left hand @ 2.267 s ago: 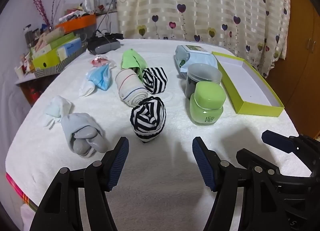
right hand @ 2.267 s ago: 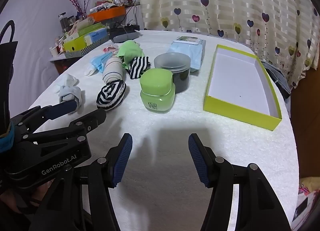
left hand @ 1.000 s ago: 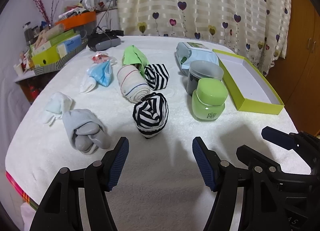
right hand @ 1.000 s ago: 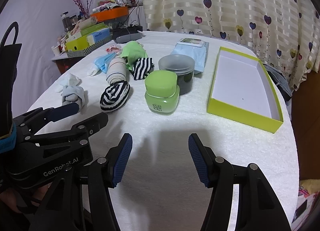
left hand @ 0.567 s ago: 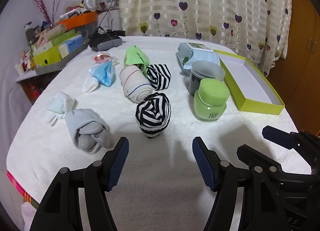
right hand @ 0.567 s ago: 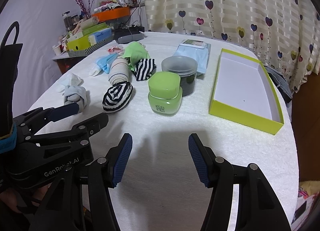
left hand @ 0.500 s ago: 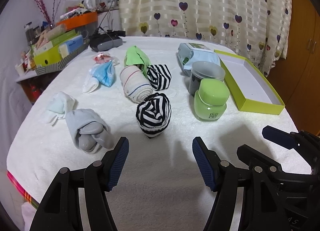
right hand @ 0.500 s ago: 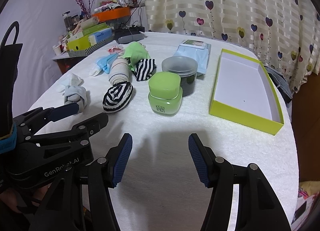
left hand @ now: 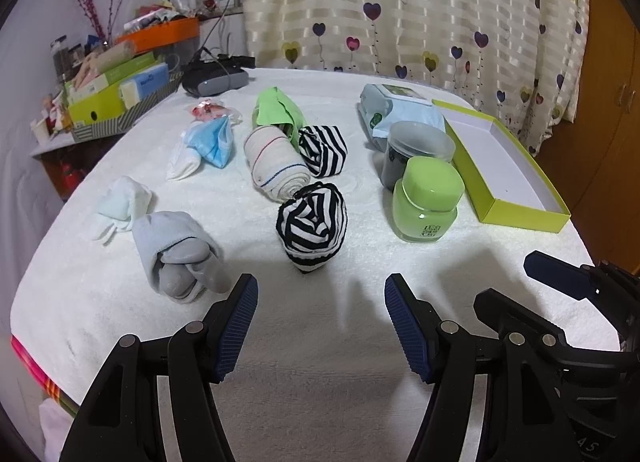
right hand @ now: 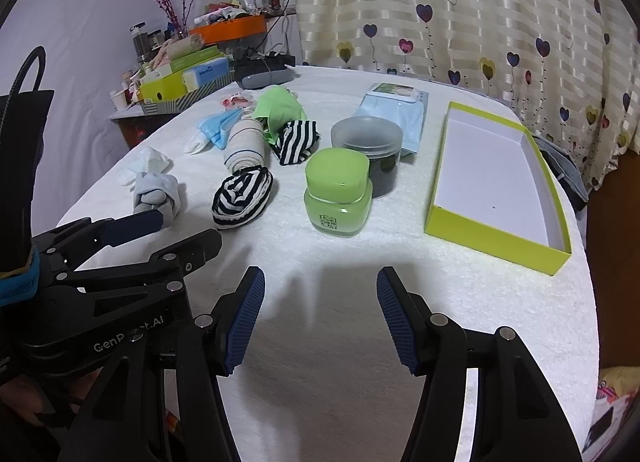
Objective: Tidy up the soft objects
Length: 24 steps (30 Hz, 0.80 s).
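A cream striped curtain (left hand: 420,13) printed with hearts hangs behind a round tabletop (left hand: 320,342) covered in white terry cloth; to the far left a side shelf (right hand: 188,73) is stacked with boxes and an orange tray. On the right side of the tabletop lies an open lime-green box (right hand: 496,177), shallow, with a white inside. Beside it rests a pale blue wipes pack (left hand: 400,113), and in front of that a dark jar with a frosted lid (right hand: 370,149) stands touching a green jar (right hand: 338,189).

The soft things spread across the left and middle. A cream rolled sock (left hand: 274,163) with thin coloured lines lies just beside a green cloth bundle (left hand: 276,111) and a black-and-white striped roll (left hand: 324,149). Nearer the front sits a second striped sock ball (left hand: 312,227), standing apart from the rest. A grey sock roll (left hand: 176,256) lies at the near left, touching a pale mint sock (left hand: 120,205). Further back are a blue face mask (left hand: 212,141) and a small red-and-white wrapper (left hand: 208,109).

The left hand-held gripper (left hand: 320,322) hovers above the cloth with its blue-padded jaws wide apart, the near striped ball just ahead of the gap. The right hand-held gripper (right hand: 320,314) is likewise spread and holds nothing, over bare cloth in front of the green jar.
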Motion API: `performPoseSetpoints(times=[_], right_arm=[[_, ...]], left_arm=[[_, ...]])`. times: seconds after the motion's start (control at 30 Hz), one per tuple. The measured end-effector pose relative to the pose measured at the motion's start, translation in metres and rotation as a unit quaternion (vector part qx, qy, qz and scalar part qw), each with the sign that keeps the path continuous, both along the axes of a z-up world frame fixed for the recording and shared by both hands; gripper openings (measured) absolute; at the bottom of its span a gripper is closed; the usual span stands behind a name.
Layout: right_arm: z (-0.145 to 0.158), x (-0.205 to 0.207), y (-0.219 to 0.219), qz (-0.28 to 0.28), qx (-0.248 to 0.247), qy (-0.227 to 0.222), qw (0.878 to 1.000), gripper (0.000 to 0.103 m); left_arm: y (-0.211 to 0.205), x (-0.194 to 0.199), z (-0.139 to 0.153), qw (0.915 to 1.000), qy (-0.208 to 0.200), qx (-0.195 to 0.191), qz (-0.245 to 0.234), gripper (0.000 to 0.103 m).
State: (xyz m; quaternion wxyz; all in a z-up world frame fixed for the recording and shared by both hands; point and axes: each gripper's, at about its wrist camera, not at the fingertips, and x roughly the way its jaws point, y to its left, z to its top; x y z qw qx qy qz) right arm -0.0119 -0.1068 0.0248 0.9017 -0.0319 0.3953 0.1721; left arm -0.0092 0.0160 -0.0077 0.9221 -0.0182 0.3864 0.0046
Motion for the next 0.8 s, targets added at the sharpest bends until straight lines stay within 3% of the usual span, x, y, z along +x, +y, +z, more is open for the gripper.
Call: performPoseSetpoints(times=[0.8], right_arm=[[0.002, 0.002, 0.009, 0.019, 0.004, -0.008, 1.0, 0.059]], left_arm=[[0.023, 0.004, 0.013, 0.9993, -0.01, -0.022, 0.029, 0.067]])
